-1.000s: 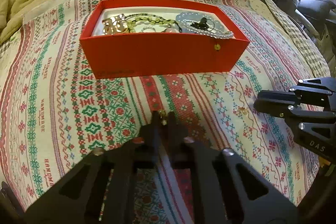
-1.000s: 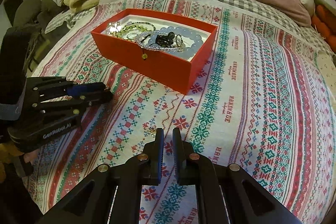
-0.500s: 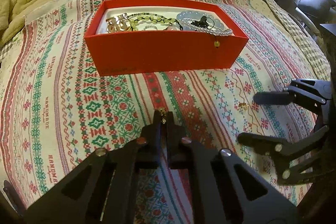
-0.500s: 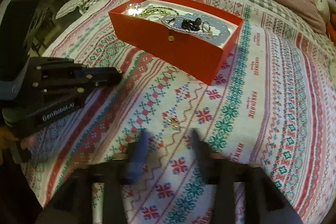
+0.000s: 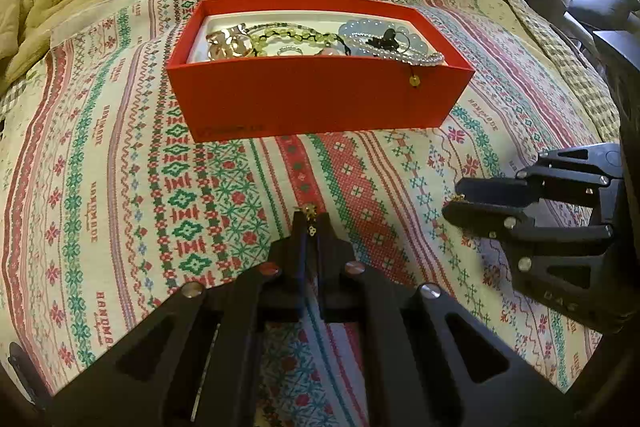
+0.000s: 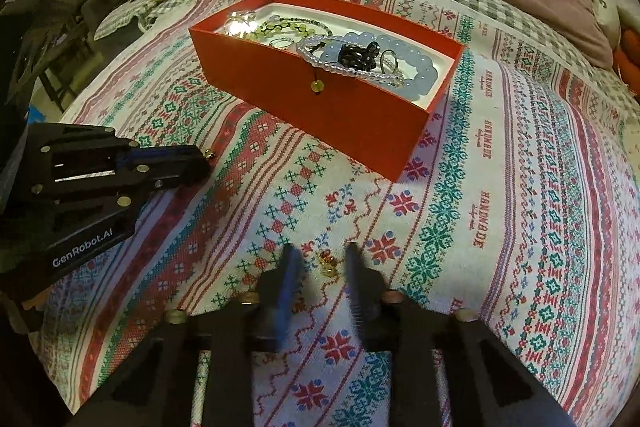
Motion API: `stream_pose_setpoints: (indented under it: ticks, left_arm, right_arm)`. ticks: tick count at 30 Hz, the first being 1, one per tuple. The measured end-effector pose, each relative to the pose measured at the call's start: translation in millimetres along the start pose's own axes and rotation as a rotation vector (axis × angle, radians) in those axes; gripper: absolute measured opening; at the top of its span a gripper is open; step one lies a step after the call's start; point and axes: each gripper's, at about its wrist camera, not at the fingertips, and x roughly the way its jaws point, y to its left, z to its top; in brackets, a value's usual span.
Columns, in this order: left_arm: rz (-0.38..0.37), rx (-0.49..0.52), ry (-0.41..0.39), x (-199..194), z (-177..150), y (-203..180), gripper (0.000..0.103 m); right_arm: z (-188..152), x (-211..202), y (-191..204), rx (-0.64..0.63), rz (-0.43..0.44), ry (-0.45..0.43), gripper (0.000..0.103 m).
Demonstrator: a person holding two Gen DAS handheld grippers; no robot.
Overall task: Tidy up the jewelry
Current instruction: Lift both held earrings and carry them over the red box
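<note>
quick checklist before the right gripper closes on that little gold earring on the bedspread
1. Right gripper open: ok, fingers apart.
2. Gold earring between its fingers: ok, lies in the gap on the bedspread.
3. Fingers low enough to pinch it: cannot tell, they are blurred.
4. Left gripper has its own piece: ok, shut on small gold jewelry.
5. Red box ready: ok, open top, unobstructed.
6. Beaded bracelet inside the box: not ok, it drapes over the front wall.

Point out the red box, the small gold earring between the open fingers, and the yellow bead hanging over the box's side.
red box (image 6: 352, 115), right wrist view, front wall.
gold earring (image 6: 326, 263), right wrist view, its middle.
yellow bead (image 6: 317, 86), right wrist view, bead itself.
</note>
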Motion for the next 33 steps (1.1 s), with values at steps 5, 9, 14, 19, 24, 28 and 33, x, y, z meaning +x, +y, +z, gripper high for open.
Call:
stream_pose_setpoints:
  ticks: [5,9,14,19,24,28,33]
  left_arm:
    - [0.003,-0.011,0.001,-3.8,0.1,3.1,0.005]
    - [0.005,-0.023,0.000,-7.7,1.2,6.0,0.005]
    - [0.002,-0.035,-0.005,-12.6,3.2,8.7,0.005]
    - [-0.005,-0.040,-0.013,-18.9,4.8,8.6,0.005]
    - [-0.010,-0.047,-0.021,-25.5,7.4,8.6,0.005]
    - [-0.019,-0.058,-0.038,-33.4,12.2,10.9,0.005]
    - [-0.028,-0.077,-0.067,-43.8,23.2,14.8,0.005]
  right_arm:
    - [2.8,-0.8,-1.2,0.003,-0.003,0.001,0.007]
    - [3.2,-4.5,-2.9,0.013,-0.006,-0.004,0.007]
    - [4.3,-8.7,-2.4,0.024,-0.007,-0.012,0.007]
    - [7.3,-14.5,-2.0,0.031,0.001,-0.028,0.007]
    - [10.9,-20.8,-0.8,0.039,0.007,-0.039,0.007]
    - [16.1,-29.1,1.1,0.046,0.016,-0.059,0.007]
    - [26.9,-42.1,0.4,0.058,0.028,-0.091,0.007]
